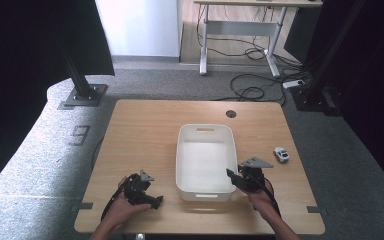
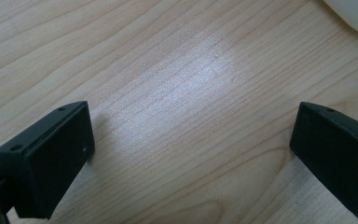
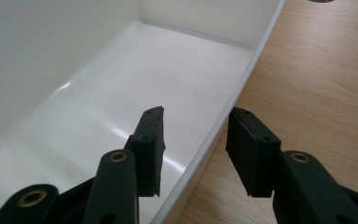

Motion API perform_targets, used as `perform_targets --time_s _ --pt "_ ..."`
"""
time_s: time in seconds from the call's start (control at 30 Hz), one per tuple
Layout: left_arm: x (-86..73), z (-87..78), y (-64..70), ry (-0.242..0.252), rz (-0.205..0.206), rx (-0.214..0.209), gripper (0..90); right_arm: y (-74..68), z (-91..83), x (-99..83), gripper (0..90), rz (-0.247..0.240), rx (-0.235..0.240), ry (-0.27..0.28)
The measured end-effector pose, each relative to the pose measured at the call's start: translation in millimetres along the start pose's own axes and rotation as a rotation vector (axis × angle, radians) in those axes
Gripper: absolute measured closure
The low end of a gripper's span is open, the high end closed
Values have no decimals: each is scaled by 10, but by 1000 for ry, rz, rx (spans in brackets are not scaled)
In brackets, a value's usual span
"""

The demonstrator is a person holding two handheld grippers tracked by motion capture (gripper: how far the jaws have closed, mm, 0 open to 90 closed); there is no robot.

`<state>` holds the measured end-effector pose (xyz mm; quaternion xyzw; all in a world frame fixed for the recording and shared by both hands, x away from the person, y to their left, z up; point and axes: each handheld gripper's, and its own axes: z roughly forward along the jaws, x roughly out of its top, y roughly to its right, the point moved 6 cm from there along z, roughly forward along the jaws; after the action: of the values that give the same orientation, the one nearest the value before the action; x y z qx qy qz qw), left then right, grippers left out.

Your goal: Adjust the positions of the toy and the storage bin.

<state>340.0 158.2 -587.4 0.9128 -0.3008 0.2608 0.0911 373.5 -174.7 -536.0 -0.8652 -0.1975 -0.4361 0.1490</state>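
White plastic tub (image 1: 205, 160) sits mid-table (image 1: 145, 125); a small toy car (image 1: 281, 154) lies right of it, the left gripper (image 1: 152, 200) left of its near corner, the right gripper (image 1: 236, 179) at its right wall. A "9" (image 1: 81, 134) marks the floor left of the table.

Left gripper view: jaws wide apart over bare wood (image 2: 177, 93), nothing between; the tub's corner (image 2: 354, 14) sits at top right.

Right gripper view: jaws apart, straddling the tub's wall (image 3: 223, 121) without pinching it.
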Motion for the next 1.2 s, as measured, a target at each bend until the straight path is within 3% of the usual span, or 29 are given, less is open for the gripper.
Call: perform_targets --time_s 0.3,0.53,0.73,1.2 --pt "-3 -2 2 0 1 -1 0 6 -36 -4 471 -16 18 14" --pt "-4 -2 3 0 1 -1 0 73 -107 10 404 -2 30 35" --pt "-4 -2 3 0 1 -1 0 116 -193 16 351 -17 61 62" --pt "-4 -3 4 -1 1 -2 0 245 -351 35 328 -22 87 100"
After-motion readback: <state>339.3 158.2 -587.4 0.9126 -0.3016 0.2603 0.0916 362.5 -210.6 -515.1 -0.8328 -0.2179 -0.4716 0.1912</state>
